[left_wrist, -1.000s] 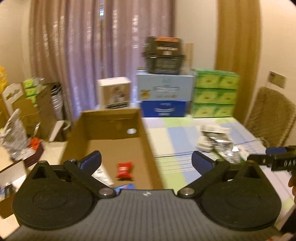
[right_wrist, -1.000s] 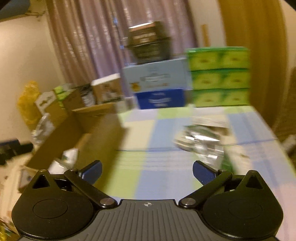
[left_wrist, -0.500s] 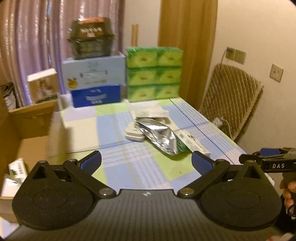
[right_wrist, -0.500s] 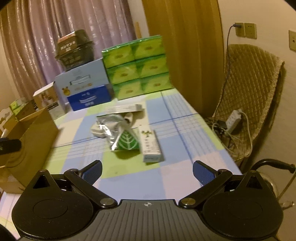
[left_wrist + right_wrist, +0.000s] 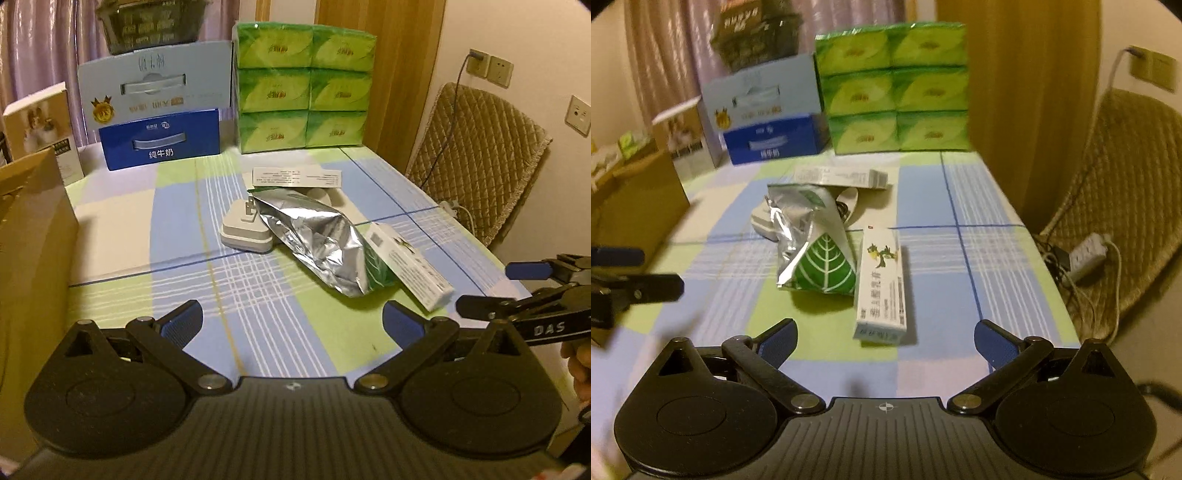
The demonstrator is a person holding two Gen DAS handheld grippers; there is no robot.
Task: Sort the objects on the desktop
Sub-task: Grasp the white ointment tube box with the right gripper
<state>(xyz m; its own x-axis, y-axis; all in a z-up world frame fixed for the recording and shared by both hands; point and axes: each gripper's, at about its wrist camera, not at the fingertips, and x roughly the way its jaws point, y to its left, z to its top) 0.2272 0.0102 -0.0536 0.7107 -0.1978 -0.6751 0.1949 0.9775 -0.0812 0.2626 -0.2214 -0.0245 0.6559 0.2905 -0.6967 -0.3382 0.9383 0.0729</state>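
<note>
Foil pouch (image 5: 317,243) lies mid-table on the checked cloth (image 5: 177,229), touching a white charger (image 5: 242,234) on its left and a white carton (image 5: 882,284) on its right. Left gripper (image 5: 291,321) and right gripper (image 5: 884,334) hover near, fingers spread, empty. Cardboard box (image 5: 29,236) stands left.

Found bare tablecloth (image 5: 155,221) open between the cardboard box (image 5: 33,236) at left and the central clutter — foil pouch (image 5: 314,240), white charger (image 5: 243,236), long carton (image 5: 881,284) touching the pouch. Blocked at the far edge by green tissue packs (image 5: 303,88) and milk cartons (image 5: 162,134).
</note>
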